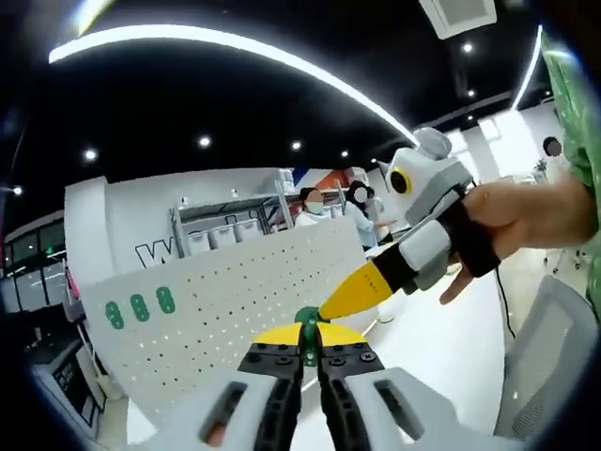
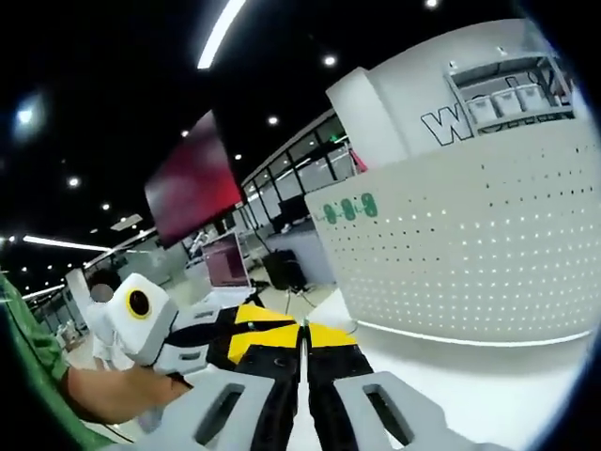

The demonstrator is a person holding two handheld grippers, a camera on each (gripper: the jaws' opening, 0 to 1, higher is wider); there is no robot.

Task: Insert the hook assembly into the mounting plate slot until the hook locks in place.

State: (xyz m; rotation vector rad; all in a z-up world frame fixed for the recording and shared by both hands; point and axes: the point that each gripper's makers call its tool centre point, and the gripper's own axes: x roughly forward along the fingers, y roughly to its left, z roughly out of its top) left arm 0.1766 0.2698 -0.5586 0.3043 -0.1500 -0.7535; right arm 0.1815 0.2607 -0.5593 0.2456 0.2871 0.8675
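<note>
The large white perforated metal mounting plate stands upright on the white table, its rows of small holes facing both cameras, with three green oval pieces set near one upper corner. To do this step well, the hook should probably meet a hole squarely, level with the row, and be pressed straight in until it seats; a tilted approach could make it skid across the painted face.

In the left gripper view, the left hand-held gripper has its yellow-tipped jaws drawn narrow around a small green hook assembly, which sits just in front of the plate's lower middle; whether it touches the plate I cannot tell. The right hand-held gripper, gripped by a person's hand, slants down from the upper right, its yellow tip close beside the hook.

In the right gripper view, the right hand-held gripper shows its jaws pressed together with nothing visible between them, the plate to its right.
</note>
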